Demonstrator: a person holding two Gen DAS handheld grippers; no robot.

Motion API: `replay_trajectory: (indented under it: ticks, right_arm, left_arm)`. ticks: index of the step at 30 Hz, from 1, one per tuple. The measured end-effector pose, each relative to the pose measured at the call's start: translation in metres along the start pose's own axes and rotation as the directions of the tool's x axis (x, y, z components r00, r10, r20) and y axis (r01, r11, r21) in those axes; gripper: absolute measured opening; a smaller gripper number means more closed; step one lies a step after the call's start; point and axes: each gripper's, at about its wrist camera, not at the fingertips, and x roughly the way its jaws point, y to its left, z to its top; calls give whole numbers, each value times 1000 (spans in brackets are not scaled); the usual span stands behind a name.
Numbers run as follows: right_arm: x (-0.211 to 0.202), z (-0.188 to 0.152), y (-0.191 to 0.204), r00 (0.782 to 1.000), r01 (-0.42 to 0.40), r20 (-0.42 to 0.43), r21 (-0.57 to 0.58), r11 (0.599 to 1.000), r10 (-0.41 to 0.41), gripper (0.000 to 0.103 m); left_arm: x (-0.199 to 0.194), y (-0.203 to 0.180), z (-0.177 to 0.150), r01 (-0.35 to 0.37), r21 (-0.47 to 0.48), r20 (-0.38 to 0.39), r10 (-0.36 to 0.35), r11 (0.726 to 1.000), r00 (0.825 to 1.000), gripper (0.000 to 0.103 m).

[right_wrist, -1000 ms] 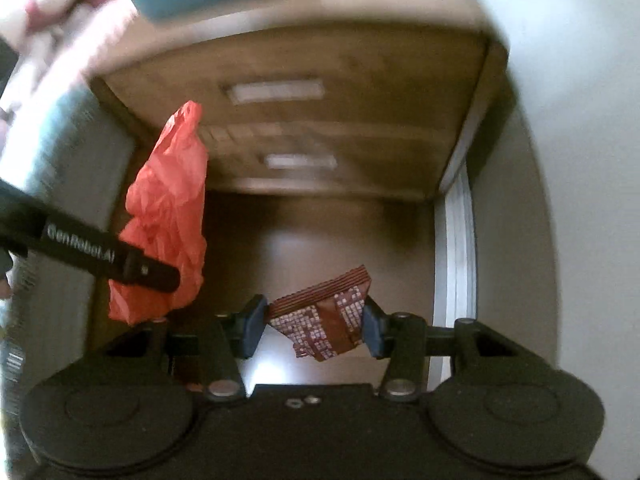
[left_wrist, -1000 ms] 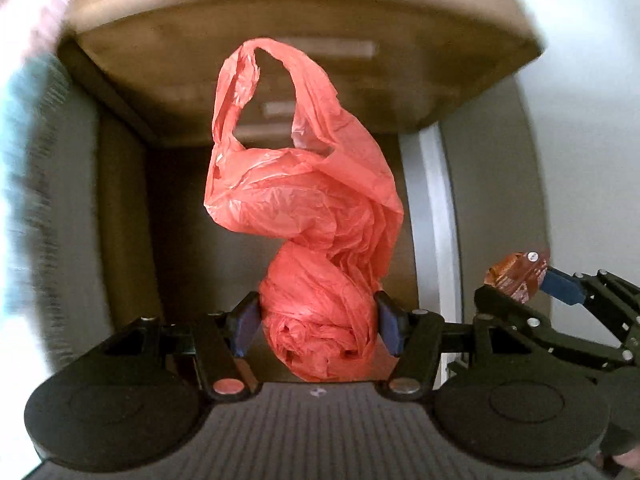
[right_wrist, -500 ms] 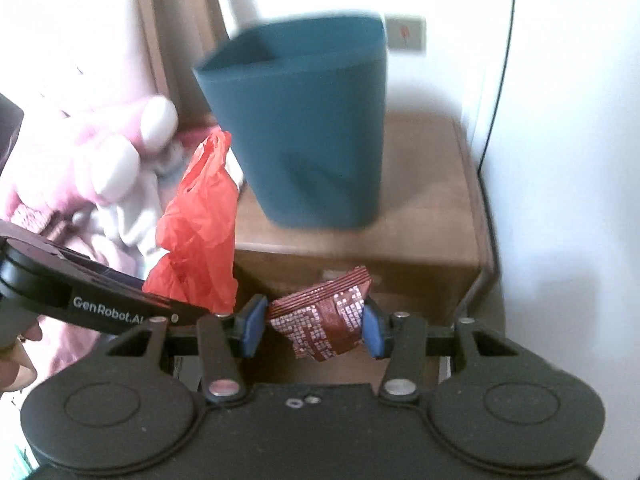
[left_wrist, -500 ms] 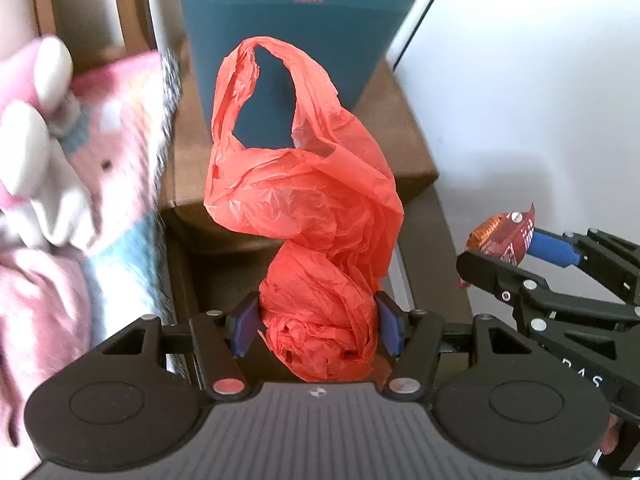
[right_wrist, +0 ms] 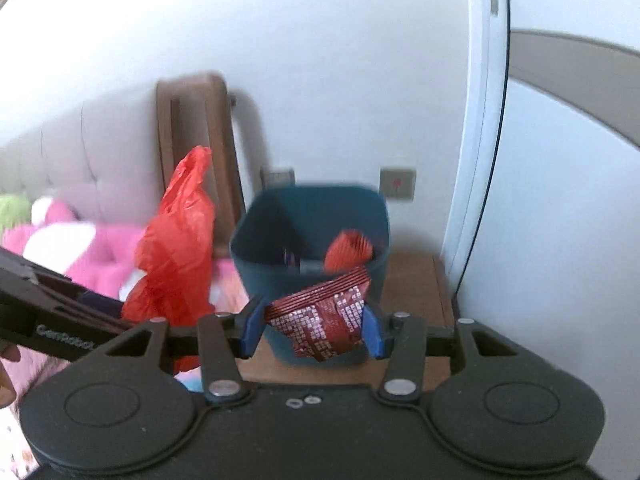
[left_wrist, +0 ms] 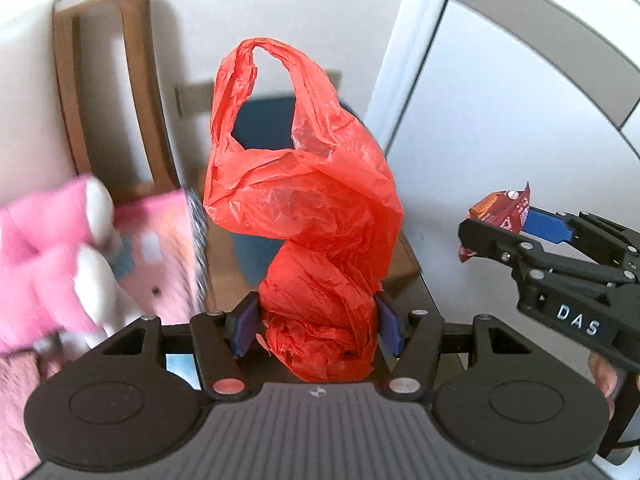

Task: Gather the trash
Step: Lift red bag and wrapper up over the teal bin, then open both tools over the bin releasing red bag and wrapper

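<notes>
left gripper [left_wrist: 316, 326] clamped on red plastic bag [left_wrist: 308, 216], right gripper [right_wrist: 312, 328] pinching red snack wrapper [right_wrist: 324, 320] before teal bin [right_wrist: 312, 224] on wooden nightstand [right_wrist: 416, 284].

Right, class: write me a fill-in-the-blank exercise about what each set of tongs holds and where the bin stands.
1. The left tongs are shut on a crumpled plastic bag coloured ____.
2. The right tongs grip a red snack ____.
3. The teal bin stands on a ____ nightstand.
4. Left of the bin lies a plush toy coloured ____.

Missing words: red; wrapper; wooden; pink
</notes>
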Motion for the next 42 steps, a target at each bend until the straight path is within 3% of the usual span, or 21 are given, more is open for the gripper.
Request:
replay_trajectory:
  ticks: [5, 9, 15, 19, 26, 30, 36, 42]
  right_arm:
    - [10, 32, -8, 998, -8, 61, 4, 1000, 8, 49]
    - [42, 53, -18, 998, -31, 61, -12, 999, 32, 49]
    - [121, 80, -45, 996, -92, 5, -62, 994, 92, 49]
    - [176, 91, -56, 987, -149, -79, -151, 977, 138, 49]
    - [258, 90, -54, 932, -309, -286, -298, 903, 225, 48]
    - [279, 80, -49, 896, -378, -365, -328, 866, 253, 48]
    - [303, 70, -45, 868, -404, -436, -337, 851, 239, 50]
    - [314, 67, -43, 862, -398, -454, -334, 855, 224, 53]
  left_arm:
    - [-4, 10, 41, -26, -13, 48, 26, 1000, 999, 60]
    - [22, 17, 76, -57, -41, 44, 58, 998, 997, 60]
    - [95, 12, 146, -112, -65, -30, 111, 992, 993, 60]
    - [156, 6, 183, -131, -95, -129, 118, 987, 985, 60]
    - [237, -8, 186, -186, -44, -314, 163, 982, 935, 60]
    - [268, -5, 177, -210, -60, -390, 171, 976, 905, 60]
    - [306, 3, 161, -230, -41, -458, 186, 972, 869, 60]
    - [323, 1, 158, -222, -38, -480, 177, 974, 859, 63]
